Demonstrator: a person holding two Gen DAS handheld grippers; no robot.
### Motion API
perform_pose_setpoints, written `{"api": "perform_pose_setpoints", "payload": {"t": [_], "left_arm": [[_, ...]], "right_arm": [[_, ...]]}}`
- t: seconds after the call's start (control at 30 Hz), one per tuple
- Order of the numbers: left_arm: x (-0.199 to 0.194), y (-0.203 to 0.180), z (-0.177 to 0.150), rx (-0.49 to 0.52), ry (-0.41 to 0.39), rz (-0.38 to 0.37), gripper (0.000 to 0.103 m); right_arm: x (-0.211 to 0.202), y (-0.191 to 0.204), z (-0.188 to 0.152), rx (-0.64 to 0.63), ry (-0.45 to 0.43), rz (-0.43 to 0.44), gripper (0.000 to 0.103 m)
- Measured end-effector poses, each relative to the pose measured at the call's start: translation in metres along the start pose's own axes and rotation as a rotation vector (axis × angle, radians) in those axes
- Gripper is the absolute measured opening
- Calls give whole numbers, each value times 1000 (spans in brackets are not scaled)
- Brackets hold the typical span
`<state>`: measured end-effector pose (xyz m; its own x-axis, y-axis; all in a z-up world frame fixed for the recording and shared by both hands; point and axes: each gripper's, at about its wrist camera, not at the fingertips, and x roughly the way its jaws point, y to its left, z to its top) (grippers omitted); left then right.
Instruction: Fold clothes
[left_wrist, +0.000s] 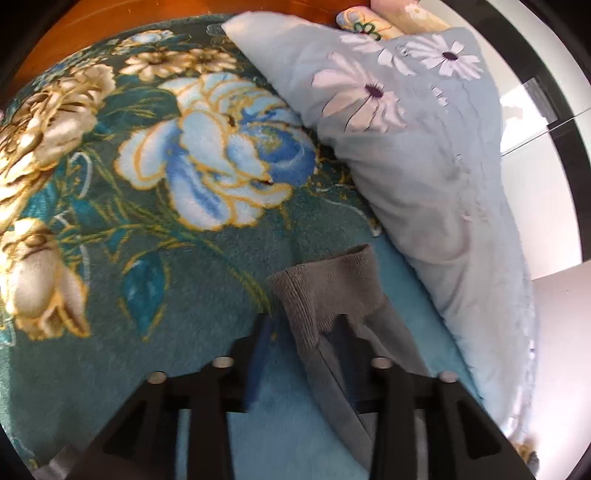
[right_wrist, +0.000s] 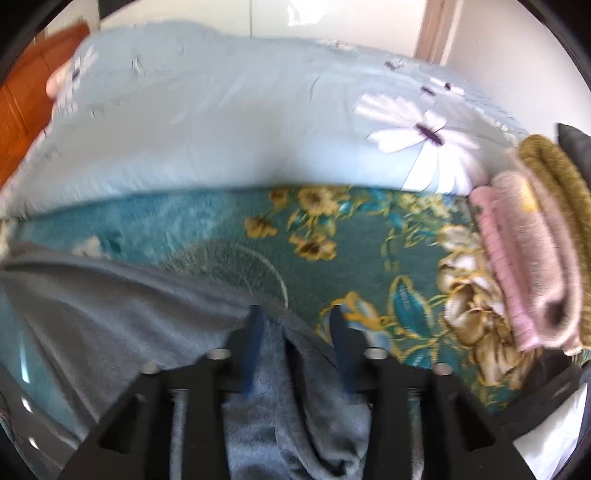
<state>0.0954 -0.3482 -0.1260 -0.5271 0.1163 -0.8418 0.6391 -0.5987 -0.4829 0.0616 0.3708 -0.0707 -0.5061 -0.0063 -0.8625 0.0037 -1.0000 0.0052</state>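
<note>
Left wrist view, left to right. Teal floral blanket (left_wrist: 155, 206): plush, printed with cream and blue blooms, covering the surface. Left gripper (left_wrist: 303, 328): two black fingers with a gap between them. Grey garment (left_wrist: 332, 295): its ribbed cuff lies draped over the right-hand finger and spreads into the gap; the left-hand finger looks clear of the cloth. Whether the fingers actually pinch the cuff cannot be told. Pale blue quilt (left_wrist: 424, 177): bunched, daisy print, at the right beside the blanket.

Right wrist view, left to right. Grey garment (right_wrist: 122, 306): spreads from the far left across the blanket and runs down between the fingers toward the camera. Right gripper (right_wrist: 295, 321): fingers apart, fabric bunched in the gap and touching the left-hand finger; a firm clamp cannot be confirmed. Teal floral blanket (right_wrist: 332, 258): beyond the fingertips. Pale blue quilt (right_wrist: 240, 122): across the back. Stack of folded clothes (right_wrist: 528, 251): pink and olive knits, at the right edge, well apart from the gripper.
</note>
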Motion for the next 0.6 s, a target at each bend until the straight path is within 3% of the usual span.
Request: {"api": "perform_pose_setpoints", "payload": {"t": [0.07,0.2,0.27,0.37,0.53,0.6], "left_arm": [[-29,8,-8,-3,-7,-46,52],[-86,39,-47,34,-21,-84,63],[-108,60,-70,69,-21,-41,64],[-133,101,-106,89,-10,57,64],[-186,180,-146,-67,-26,122,64],[-176,184,-151,-85,-2,114,66]], "right_arm": [[-27,-12,-1,61,-40,24,41],[-89,-31,-45,160,-60,71,45],[-114,-37,-72,185,-48,80,47],[-135,-39,-128,201,39,69,48],[-160,-49,-218,288,182,32,48],[-165,-56,-237,368,196,55,48]]}}
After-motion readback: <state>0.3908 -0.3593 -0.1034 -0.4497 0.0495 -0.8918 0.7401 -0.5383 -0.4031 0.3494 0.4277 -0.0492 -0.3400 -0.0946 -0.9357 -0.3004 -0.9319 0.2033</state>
